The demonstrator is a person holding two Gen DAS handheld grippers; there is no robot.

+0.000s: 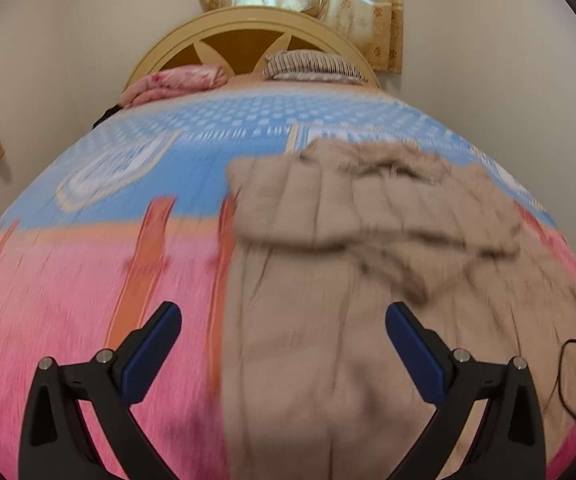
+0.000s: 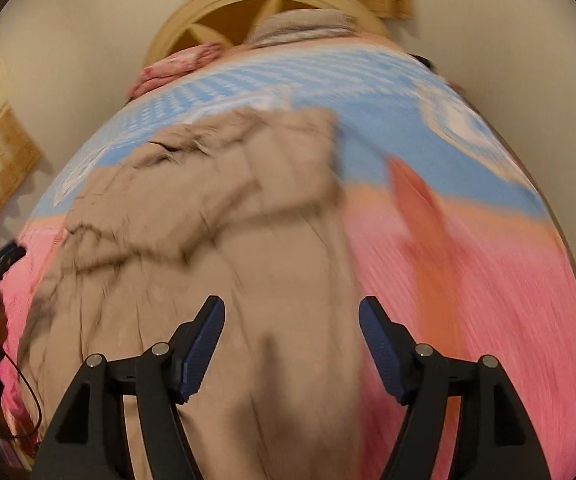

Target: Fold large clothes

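A large beige padded coat [image 1: 328, 280] lies spread on the bed, its upper part folded over in a thick bunch across the middle. It also shows in the right wrist view [image 2: 228, 240]. My left gripper [image 1: 284, 316] is open and empty, held above the coat's near left edge. My right gripper [image 2: 292, 308] is open and empty, held above the coat's near right edge. Both views are blurred by motion.
The bed cover [image 1: 88, 280] is pink near me and blue farther off. A pink folded blanket [image 1: 176, 82] and a striped pillow [image 1: 312, 65] lie by the wooden headboard [image 1: 248, 32]. A black cable [image 1: 568, 380] runs at the bed's right side. Walls flank the bed.
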